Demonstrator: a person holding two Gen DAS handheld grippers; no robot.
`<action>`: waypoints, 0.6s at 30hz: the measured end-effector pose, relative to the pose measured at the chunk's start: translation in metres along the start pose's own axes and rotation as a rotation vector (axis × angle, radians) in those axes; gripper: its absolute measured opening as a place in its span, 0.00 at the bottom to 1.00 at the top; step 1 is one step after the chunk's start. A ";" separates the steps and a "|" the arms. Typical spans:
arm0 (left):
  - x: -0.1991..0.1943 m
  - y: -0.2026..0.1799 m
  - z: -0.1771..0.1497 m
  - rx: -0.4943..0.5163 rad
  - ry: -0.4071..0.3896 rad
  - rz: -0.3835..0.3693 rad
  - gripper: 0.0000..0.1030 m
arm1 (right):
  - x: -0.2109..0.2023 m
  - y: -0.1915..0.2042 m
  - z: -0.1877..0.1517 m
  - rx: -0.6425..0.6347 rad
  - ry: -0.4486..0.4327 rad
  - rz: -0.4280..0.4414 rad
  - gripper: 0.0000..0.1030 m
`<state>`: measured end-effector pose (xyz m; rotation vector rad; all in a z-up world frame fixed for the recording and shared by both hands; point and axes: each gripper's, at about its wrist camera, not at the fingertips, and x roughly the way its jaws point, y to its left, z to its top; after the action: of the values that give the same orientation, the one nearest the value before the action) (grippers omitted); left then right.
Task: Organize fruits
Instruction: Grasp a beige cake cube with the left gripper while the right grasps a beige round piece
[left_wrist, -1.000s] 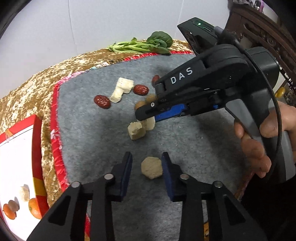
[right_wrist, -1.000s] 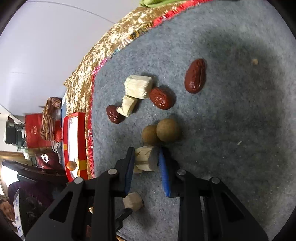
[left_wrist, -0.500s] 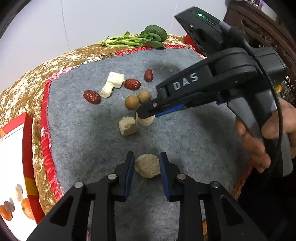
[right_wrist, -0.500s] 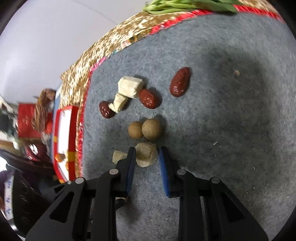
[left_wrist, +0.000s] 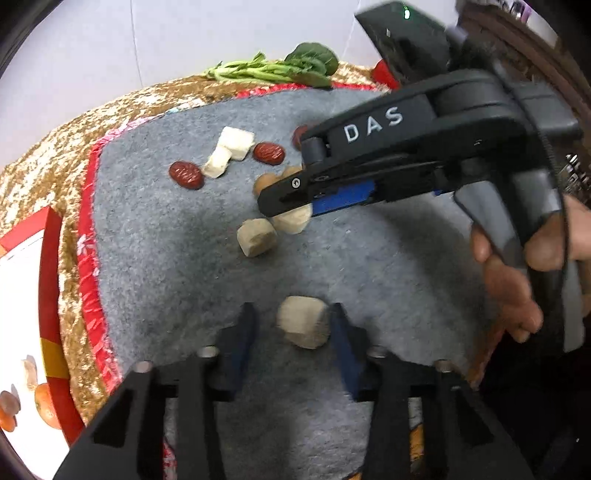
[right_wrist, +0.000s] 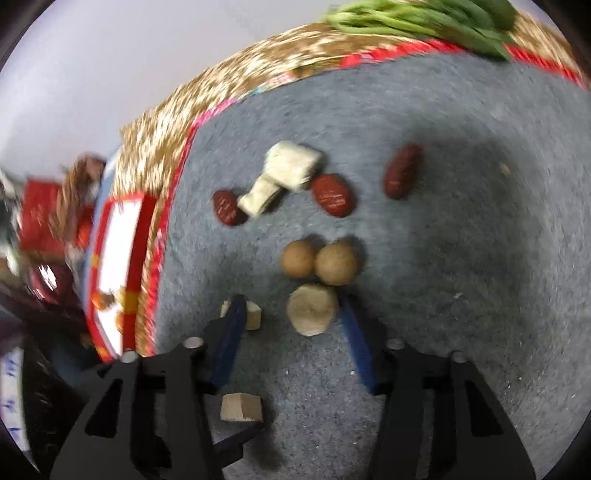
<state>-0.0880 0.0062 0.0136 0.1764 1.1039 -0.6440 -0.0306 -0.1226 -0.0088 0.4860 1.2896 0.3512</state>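
On the grey felt mat (left_wrist: 166, 258) lie red dates (left_wrist: 186, 174), pale cut chunks (left_wrist: 235, 143) and two brown longans (right_wrist: 317, 261). My left gripper (left_wrist: 291, 328) is open around a beige chunk (left_wrist: 303, 326) that rests on the mat, closer to the right pad. My right gripper (right_wrist: 291, 314) is open around another beige chunk (right_wrist: 312, 309) just below the longans; in the left wrist view it (left_wrist: 291, 210) hovers over that chunk (left_wrist: 291, 221). A third beige chunk (left_wrist: 256, 236) lies beside it.
A red-rimmed white tray (left_wrist: 51, 295) with orange fruits (left_wrist: 46, 406) sits at the left on the gold cloth (left_wrist: 44, 173). Leafy greens (left_wrist: 280, 68) lie at the mat's far edge. A dark wooden cabinet (left_wrist: 517, 40) stands at the right.
Both grippers have opened wider. The beige chunks that sat tight between their pads now lie loose on the mat. Both views are blurred by motion.
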 end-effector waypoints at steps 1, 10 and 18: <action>-0.001 -0.001 0.000 0.008 -0.005 -0.001 0.27 | -0.001 -0.005 0.001 0.021 -0.002 0.018 0.40; 0.003 -0.005 0.003 0.022 -0.006 0.004 0.25 | 0.007 0.017 -0.003 -0.139 0.006 -0.132 0.32; 0.012 -0.009 0.006 0.018 0.030 -0.013 0.25 | 0.022 0.051 -0.018 -0.409 -0.016 -0.341 0.34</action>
<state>-0.0848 -0.0083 0.0075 0.1953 1.1290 -0.6647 -0.0419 -0.0659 -0.0039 -0.0780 1.2189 0.3118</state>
